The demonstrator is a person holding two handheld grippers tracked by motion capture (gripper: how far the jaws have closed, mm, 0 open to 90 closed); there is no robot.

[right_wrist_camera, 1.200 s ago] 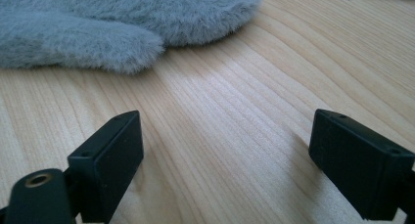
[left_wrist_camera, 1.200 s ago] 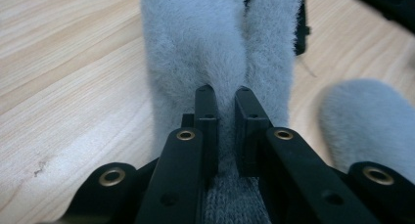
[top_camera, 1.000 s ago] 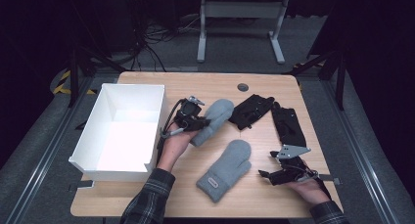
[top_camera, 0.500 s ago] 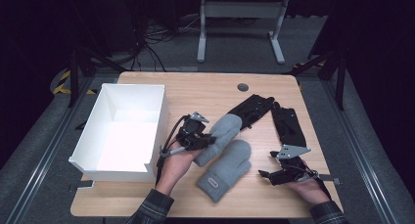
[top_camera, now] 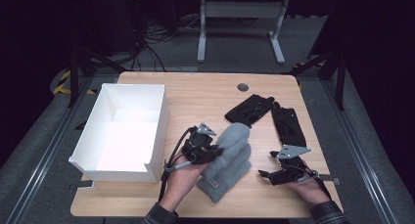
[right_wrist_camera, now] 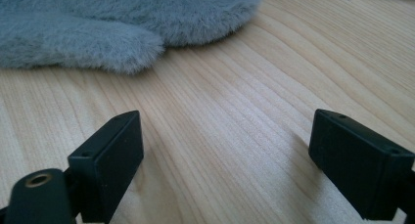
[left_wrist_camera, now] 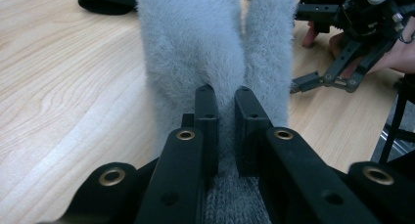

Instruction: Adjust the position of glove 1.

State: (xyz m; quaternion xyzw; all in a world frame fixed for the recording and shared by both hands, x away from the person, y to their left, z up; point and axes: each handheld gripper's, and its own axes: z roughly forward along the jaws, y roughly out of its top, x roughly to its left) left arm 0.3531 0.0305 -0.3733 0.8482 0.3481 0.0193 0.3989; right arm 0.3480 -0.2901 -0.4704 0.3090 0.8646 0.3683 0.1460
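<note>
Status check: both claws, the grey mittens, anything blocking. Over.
Left claw shut on the upper grey mitten, stacked over the lower grey mitten. Right claw open, empty, low over the table. Black gloves lie beyond, white bin alongside.

Black tongs, brass-ringed screw holes

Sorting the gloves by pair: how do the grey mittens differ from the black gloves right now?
The grey mittens are fluffy and pale; the black gloves look smooth and dark. The mittens lie stacked at the near edge, one clamped in the left gripper; the gloves lie untouched farther back. Both pairs rest on the wooden table, outside the white box.
</note>
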